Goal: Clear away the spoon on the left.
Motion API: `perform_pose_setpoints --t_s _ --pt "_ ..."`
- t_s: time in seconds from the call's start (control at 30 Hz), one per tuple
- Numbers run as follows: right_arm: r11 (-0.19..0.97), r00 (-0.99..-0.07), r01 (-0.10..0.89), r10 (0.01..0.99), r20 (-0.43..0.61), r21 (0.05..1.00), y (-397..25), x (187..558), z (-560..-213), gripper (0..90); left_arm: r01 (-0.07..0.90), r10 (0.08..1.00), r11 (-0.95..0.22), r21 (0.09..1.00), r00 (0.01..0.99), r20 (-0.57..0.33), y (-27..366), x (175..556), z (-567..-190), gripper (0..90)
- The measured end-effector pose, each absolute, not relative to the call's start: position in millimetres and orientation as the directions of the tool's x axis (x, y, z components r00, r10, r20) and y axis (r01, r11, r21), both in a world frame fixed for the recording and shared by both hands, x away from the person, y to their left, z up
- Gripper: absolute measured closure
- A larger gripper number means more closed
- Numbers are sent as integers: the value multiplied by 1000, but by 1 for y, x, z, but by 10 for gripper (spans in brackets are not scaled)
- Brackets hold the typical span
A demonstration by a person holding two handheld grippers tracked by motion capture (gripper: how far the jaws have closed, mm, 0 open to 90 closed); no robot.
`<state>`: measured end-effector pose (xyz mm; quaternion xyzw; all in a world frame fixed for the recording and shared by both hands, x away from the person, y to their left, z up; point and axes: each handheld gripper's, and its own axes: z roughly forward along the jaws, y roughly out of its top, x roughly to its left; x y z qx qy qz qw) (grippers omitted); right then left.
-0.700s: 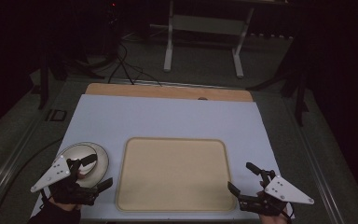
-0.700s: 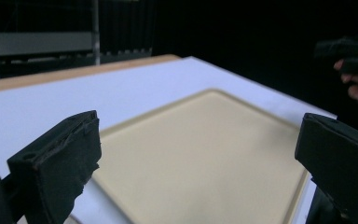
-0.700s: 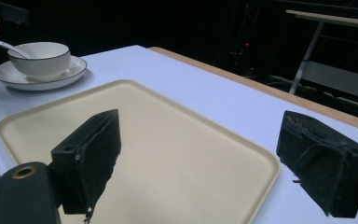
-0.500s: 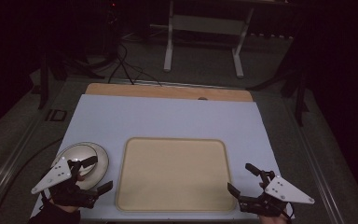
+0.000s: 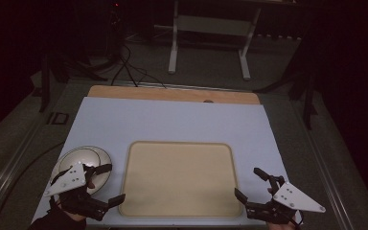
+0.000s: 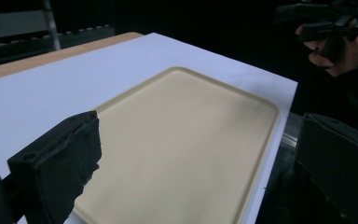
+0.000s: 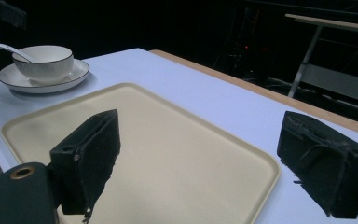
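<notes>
A bare beige tray point(image 5: 179, 177) lies at the front middle of the white tabletop point(image 5: 172, 120). Left of it a white bowl point(image 7: 44, 60) with a spoon point(image 7: 9, 49) rests on a saucer point(image 5: 84, 160). My left gripper point(image 5: 116, 182) hovers open at the tray's front left corner, just in front of the saucer, jaws pointing across the tray point(image 6: 182, 140). At the tray's front right corner my right gripper point(image 5: 245, 181) is open too, jaws wide apart over the tray point(image 7: 168, 154). Nothing sits between either pair of jaws.
A wooden strip point(image 5: 172, 93) runs along the table's far edge. Beyond it, on the dark floor, are cables point(image 5: 124, 67) and a metal stand point(image 5: 211, 28). The other hand with its gripper point(image 6: 335, 28) appears far off in the left gripper view.
My left gripper has drifted a little toward the front edge of the table. The right gripper has barely moved.
</notes>
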<state>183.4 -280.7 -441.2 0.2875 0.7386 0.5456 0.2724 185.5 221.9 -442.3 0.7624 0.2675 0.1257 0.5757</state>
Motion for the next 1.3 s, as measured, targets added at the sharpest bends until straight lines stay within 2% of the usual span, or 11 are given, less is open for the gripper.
perform_pose_setpoints --t_s 0.4,0.6,1.3 --pt "242 -684 130 724 -90 961 -280 184 -442 133 232 536 -251 940 842 -65 217 190 -407 17" --pt "243 -686 132 722 -88 961 -280 184 -442 133 217 574 -251 943 818 -35 224 193 -395 41" --pt "241 -686 146 724 -78 959 -279 187 -444 133 316 706 -187 930 702 -97 272 205 -388 60"
